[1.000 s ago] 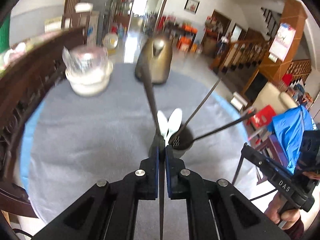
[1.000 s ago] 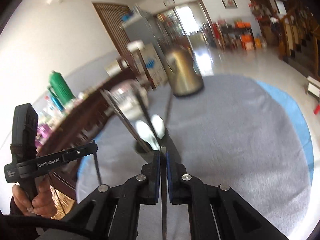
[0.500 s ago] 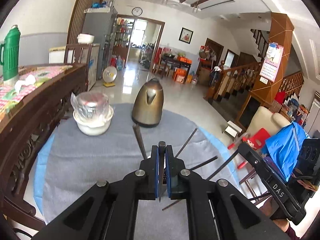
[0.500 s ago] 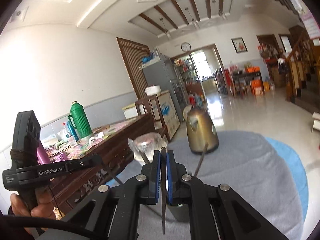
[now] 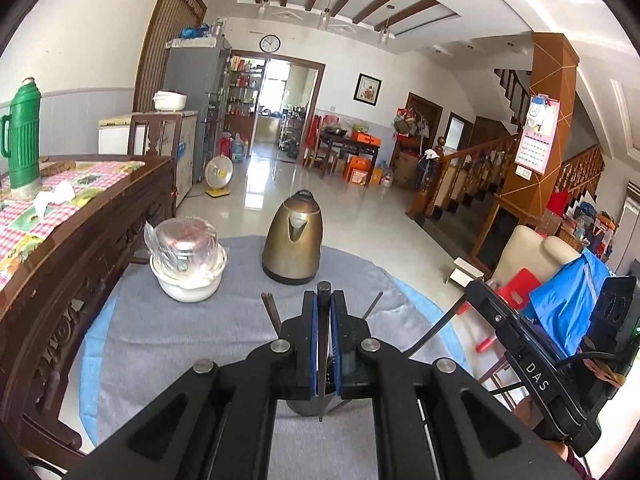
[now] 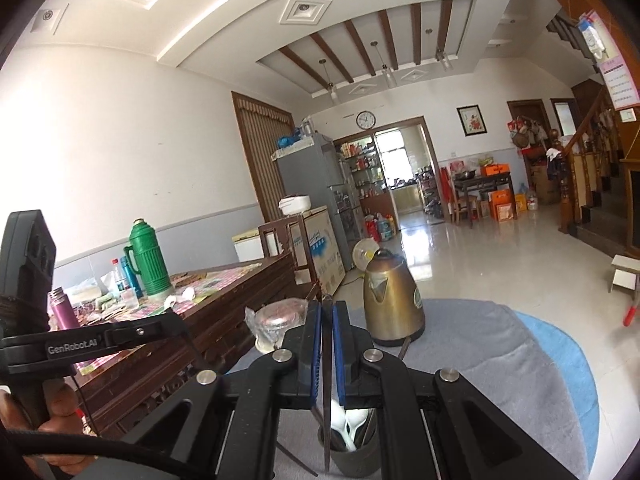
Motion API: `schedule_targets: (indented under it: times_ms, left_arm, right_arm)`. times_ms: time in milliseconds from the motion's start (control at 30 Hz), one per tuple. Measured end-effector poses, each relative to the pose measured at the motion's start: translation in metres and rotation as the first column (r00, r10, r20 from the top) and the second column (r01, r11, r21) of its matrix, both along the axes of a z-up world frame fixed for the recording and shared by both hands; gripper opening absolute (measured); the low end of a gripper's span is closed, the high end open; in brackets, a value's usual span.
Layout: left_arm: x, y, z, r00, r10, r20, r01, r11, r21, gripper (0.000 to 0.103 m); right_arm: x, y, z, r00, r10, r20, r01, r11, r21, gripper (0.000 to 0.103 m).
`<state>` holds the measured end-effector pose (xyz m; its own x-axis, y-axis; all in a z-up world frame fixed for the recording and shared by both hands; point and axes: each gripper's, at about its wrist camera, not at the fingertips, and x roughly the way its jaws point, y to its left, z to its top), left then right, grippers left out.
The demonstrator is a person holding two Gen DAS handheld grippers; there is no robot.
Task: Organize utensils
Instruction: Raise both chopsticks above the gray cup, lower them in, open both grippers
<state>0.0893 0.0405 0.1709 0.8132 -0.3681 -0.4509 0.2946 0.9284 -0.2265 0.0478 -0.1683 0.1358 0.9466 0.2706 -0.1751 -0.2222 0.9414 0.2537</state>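
Now I hold one thin, dark, straight chopstick (image 5: 322,356) pinched upright between my left gripper (image 5: 323,300)'s blue pads, and another dark chopstick (image 6: 327,392) clamped in my right gripper (image 6: 327,308). Both hang just above the dark, round utensil cup (image 6: 354,462), which holds glossy white plastic spoons (image 6: 345,426) and more slim sticks. The cup stands on the soft grey tablecloth (image 5: 180,340), nearer me than the brushed bronze kettle (image 5: 294,238).

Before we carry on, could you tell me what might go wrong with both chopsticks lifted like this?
1. The left gripper pinches its chopstick only on a narrow edge; it could pivot or slip out.
2. The right gripper's chopstick hangs over the utensil cup; a swing could knock the white spoons.
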Motion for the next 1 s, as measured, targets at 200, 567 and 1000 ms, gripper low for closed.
schedule_targets:
  times_ms: [200, 567, 1000]
  left_arm:
    - [0.005, 0.0, 0.013, 0.999, 0.023, 0.037, -0.022, 1.0, -0.011, 0.006]
    - [0.015, -0.012, 0.02, 0.987, 0.061, 0.146, -0.058, 0.998, -0.026, 0.007]
    - [0.047, -0.041, -0.045, 0.99, 0.113, 0.082, -0.119, 0.99, 0.071, 0.007]
  right_arm:
    - [0.004, -0.001, 0.009, 0.997, -0.059, 0.044, 0.059, 0.998, 0.006, 0.006]
    - [0.022, 0.012, 0.008, 0.984, -0.148, 0.095, 0.151, 0.988, -0.024, 0.006]
    - [0.047, 0.013, -0.037, 0.988, -0.152, -0.031, 0.15, 0.988, -0.047, 0.006]
